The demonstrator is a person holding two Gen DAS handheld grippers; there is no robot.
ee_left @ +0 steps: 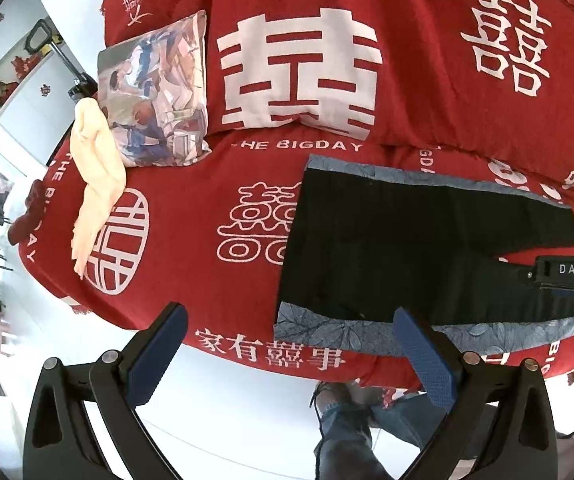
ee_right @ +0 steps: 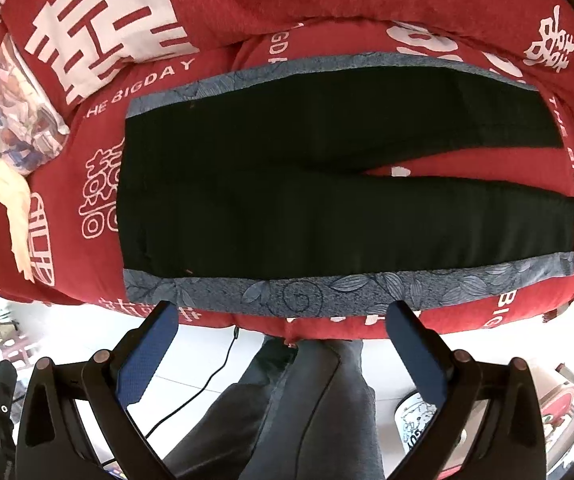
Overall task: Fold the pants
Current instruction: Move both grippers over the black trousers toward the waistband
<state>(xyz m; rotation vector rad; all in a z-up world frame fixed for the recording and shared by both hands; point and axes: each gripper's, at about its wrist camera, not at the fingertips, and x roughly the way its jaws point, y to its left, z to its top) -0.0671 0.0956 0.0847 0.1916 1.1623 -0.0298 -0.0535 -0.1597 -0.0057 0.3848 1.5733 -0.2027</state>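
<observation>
Lying flat and unfolded on the red sofa cover (ee_right: 327, 12), the black pants (ee_right: 327, 200) stretch sideways with the waistband to the left and the two legs splayed apart to the right, a wedge of red showing between them. A blue leaf-patterned band (ee_right: 327, 290) runs along the near edge of the pants and a matching one along the far edge. The left gripper (ee_left: 289, 354) hangs above the front edge of the seat with its jaws spread wide and nothing between them; its right blue pad (ee_left: 427, 360) overlaps the near band in that view, though contact cannot be judged. The right gripper (ee_right: 283, 354) is also wide apart and empty, just in front of the near band. A printed cushion (ee_left: 159, 92) leans against the sofa's back at the left, with a pale yellow cloth (ee_left: 95, 184) draped beside it, well apart from the pants.
</observation>
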